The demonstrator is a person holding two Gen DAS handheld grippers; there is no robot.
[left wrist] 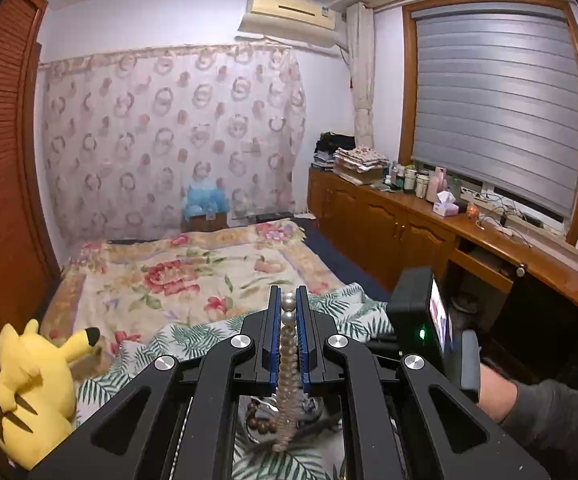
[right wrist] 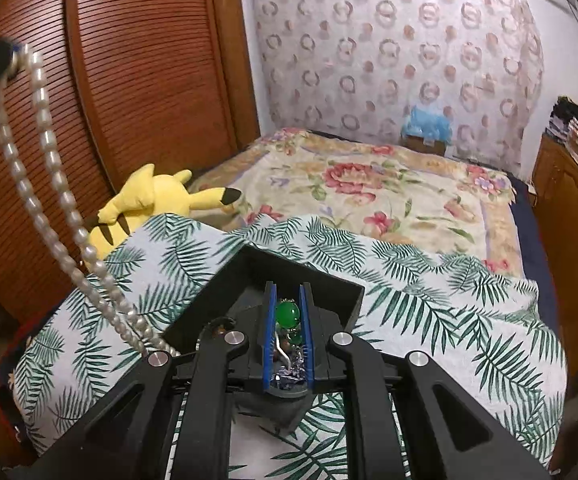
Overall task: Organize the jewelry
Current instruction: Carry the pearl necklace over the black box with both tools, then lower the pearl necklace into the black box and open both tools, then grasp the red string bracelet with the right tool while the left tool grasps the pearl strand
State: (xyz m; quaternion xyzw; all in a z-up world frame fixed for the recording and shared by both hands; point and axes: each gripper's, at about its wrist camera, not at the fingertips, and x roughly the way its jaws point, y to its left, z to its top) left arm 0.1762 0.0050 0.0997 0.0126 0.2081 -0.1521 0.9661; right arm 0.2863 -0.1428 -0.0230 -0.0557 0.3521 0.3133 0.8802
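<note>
2 claws engaged: my left gripper pinches the pearl necklace; my right gripper pinches a green-stone piece above the black box.

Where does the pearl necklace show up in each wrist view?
Left wrist: pearl necklace at lower centre, clamped between the left gripper jaws, hanging down.
Right wrist: necklace at far left, hanging in two strands to the leaf-print cloth.
Shared landmark: yellow plush toy.

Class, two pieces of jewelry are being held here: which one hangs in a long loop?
The pearl necklace, pinched by the left claw, dangles in two white strands. The green-stone piece in the right claw is short and compact.
</note>
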